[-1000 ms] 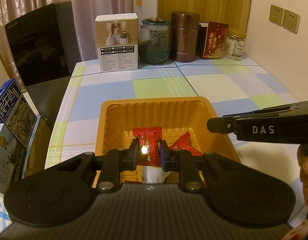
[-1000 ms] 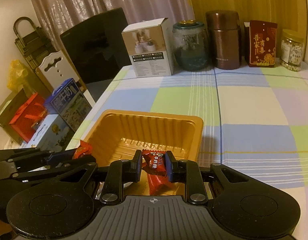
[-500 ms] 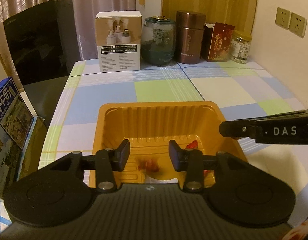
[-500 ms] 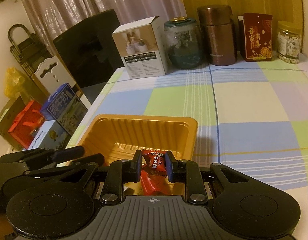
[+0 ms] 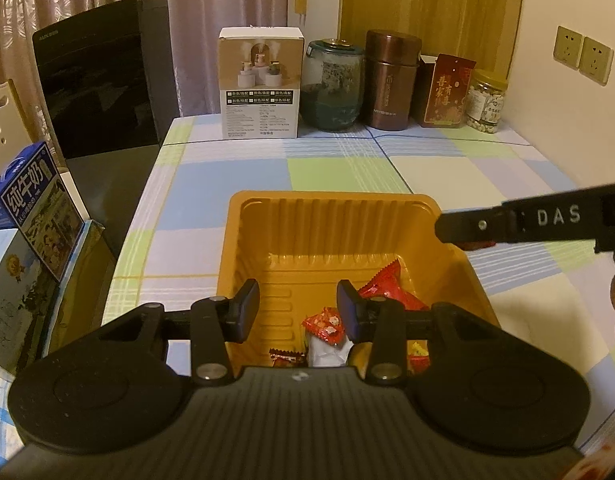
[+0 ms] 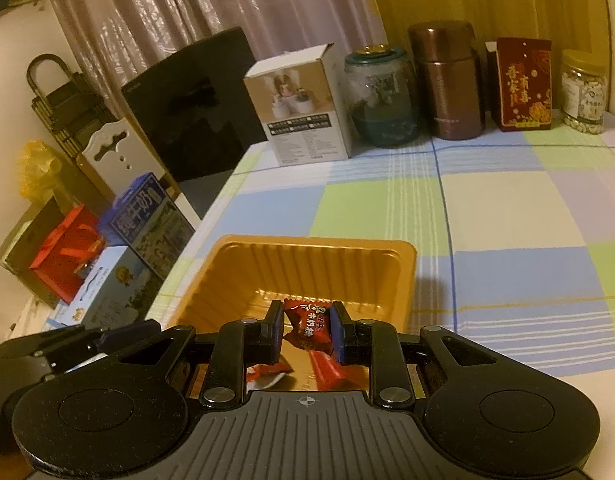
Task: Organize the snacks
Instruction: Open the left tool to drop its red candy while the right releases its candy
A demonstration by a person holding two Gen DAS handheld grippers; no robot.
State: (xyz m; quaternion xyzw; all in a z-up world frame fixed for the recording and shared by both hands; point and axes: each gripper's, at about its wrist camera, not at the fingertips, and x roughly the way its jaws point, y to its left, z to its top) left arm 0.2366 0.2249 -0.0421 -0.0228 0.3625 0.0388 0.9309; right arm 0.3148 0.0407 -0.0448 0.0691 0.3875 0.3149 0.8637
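An orange plastic tray (image 5: 335, 208) sits on the checked tablecloth near the table's front left. Several red-wrapped candies (image 5: 381, 286) lie in its near part. My left gripper (image 5: 298, 307) is open and empty above the tray's near side. My right gripper (image 6: 306, 326) is shut on a red candy (image 6: 311, 326) and holds it over the tray (image 6: 307, 252). The right gripper also shows in the left wrist view (image 5: 447, 229), reaching in over the tray's right rim. The left gripper shows at lower left in the right wrist view (image 6: 127, 330).
A white box (image 5: 260, 84), a glass jar (image 5: 332, 86), a brown flask (image 5: 391, 80), a red packet (image 5: 447, 92) and a small jar (image 5: 486, 100) stand along the table's back. Milk cartons (image 5: 31, 208) and a black chair (image 5: 103, 80) stand left of the table.
My left gripper opened and dropped its red candy into the tray. My right gripper still holds its candy and has moved a little further over the tray.
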